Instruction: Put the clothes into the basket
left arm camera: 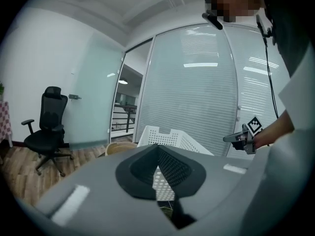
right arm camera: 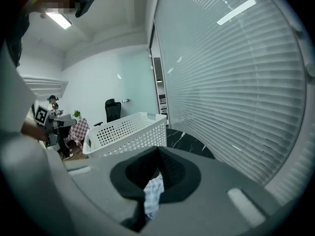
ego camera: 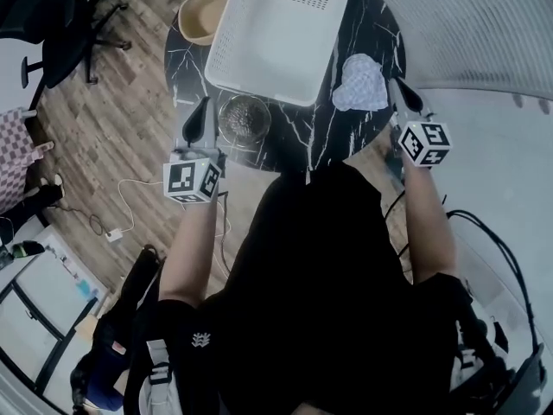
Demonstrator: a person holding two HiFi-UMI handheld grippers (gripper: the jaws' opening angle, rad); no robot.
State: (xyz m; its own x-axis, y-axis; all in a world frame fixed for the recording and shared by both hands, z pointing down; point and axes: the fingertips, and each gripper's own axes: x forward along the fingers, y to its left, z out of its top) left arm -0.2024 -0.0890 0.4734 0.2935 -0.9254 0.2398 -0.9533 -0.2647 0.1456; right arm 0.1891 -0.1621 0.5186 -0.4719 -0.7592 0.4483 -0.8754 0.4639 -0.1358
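A white perforated basket stands empty on the round black marble table. A small pale checked cloth lies on the table to the basket's right. My right gripper hovers just right of the cloth, shut with nothing held; in the right gripper view the cloth shows below the closed jaws. At the table's near left edge, my left gripper is shut and empty. In the left gripper view the closed jaws point at the basket.
A tan bowl sits left of the basket and a glass bowl in front of it, close to the left gripper. A black office chair stands on the wood floor at far left. Window blinds run along the right.
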